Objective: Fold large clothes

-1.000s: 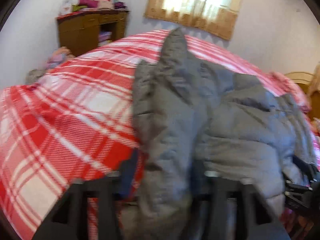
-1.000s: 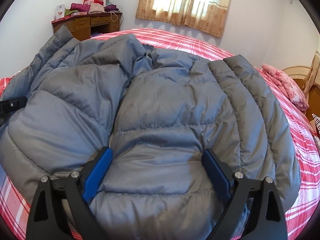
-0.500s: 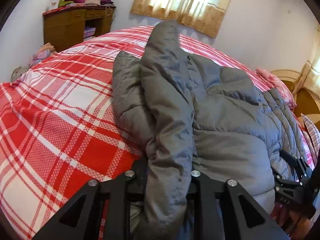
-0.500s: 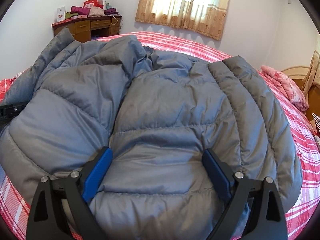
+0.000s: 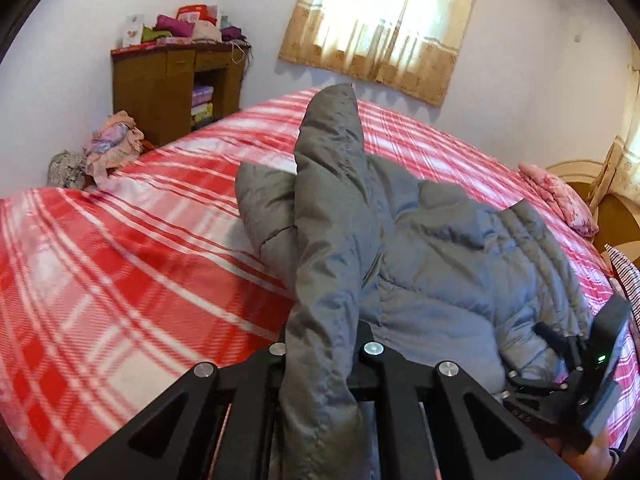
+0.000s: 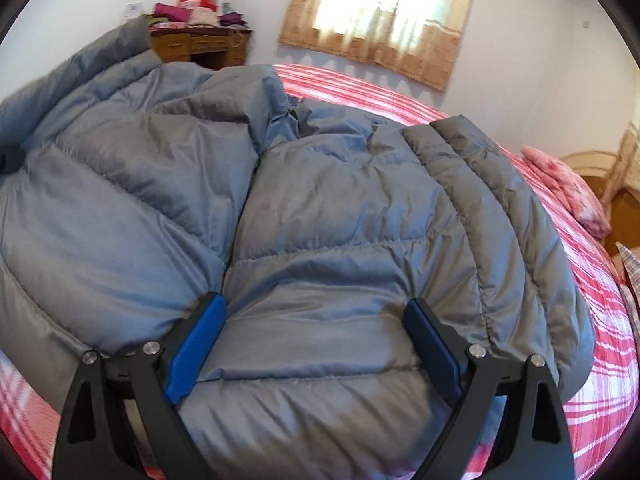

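A grey puffer jacket (image 5: 440, 264) lies spread on a bed with a red and white plaid cover (image 5: 120, 280). My left gripper (image 5: 324, 344) is shut on a long fold of the jacket's left side, a sleeve (image 5: 328, 184), which rises from the jaws and stretches away over the bed. In the right wrist view the jacket (image 6: 340, 200) fills the frame. My right gripper (image 6: 316, 308) stands open at the near hem, its blue pads (image 6: 196, 336) wide apart with padded fabric bulging between them. The jacket's left side is raised there.
A wooden desk (image 5: 176, 80) piled with folded clothes stands against the far wall. A heap of cloth (image 5: 112, 148) lies beside the bed's far left edge. A pink pillow (image 5: 556, 200) and a wooden headboard (image 5: 592, 184) are at the right. A curtained window (image 5: 384, 28) is behind.
The left jaws closed on the sleeve fold, then rose with it, pulling it taut. In the right wrist view the jacket's left side lifted and the view shifted a little.
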Demonstrator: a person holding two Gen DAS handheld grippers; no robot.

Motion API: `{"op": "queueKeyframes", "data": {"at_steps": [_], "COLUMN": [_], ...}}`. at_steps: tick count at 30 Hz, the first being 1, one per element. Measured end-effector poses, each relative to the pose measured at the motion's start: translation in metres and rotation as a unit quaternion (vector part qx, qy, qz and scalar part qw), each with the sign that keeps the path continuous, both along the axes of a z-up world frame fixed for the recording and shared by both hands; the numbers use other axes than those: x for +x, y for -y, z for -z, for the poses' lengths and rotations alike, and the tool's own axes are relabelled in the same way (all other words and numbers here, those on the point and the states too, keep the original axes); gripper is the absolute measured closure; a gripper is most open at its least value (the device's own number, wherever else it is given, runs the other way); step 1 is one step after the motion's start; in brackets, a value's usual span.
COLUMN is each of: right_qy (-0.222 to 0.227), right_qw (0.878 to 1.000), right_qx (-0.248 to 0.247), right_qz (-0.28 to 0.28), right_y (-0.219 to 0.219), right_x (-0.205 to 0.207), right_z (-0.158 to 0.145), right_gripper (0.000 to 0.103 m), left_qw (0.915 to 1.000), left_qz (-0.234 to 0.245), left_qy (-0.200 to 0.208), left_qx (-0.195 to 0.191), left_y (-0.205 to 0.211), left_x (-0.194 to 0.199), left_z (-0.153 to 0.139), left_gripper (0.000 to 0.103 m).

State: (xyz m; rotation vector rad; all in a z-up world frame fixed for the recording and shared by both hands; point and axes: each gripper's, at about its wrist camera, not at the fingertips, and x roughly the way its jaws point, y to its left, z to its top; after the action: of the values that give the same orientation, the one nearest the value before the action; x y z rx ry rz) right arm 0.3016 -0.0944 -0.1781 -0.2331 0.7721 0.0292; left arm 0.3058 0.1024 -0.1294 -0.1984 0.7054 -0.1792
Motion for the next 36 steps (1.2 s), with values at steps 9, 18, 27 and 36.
{"op": "queueKeyframes", "data": {"at_steps": [9,18,27,36], "right_qy": [0.06,0.058,0.021,0.004], "right_qw": [0.992,0.976,0.961,0.959], "right_qx": [0.108,0.135,0.174,0.193], "right_qz": [-0.036,0.162,0.216,0.206], "right_y": [0.062,0.224,0.29,0.291], "right_x": [-0.032,-0.044,-0.063,-0.059], "right_z": [-0.072,-0.046,-0.015,-0.01], "right_gripper": [0.014,0.014,0.014,0.014], "left_qw": [0.9926,0.959,0.8765,0.8533], "left_qz": [-0.046,0.077,0.168,0.195], "left_qy": [0.073,0.156,0.178,0.219], "left_qx": [0.085,0.224,0.414,0.432], "left_y": [-0.011,0.19,0.364,0.369], "left_x": [-0.022,-0.036,-0.038,-0.078], "left_z": [-0.091,-0.116,0.015,-0.003], "left_gripper": [0.096,0.096,0.096,0.064]}}
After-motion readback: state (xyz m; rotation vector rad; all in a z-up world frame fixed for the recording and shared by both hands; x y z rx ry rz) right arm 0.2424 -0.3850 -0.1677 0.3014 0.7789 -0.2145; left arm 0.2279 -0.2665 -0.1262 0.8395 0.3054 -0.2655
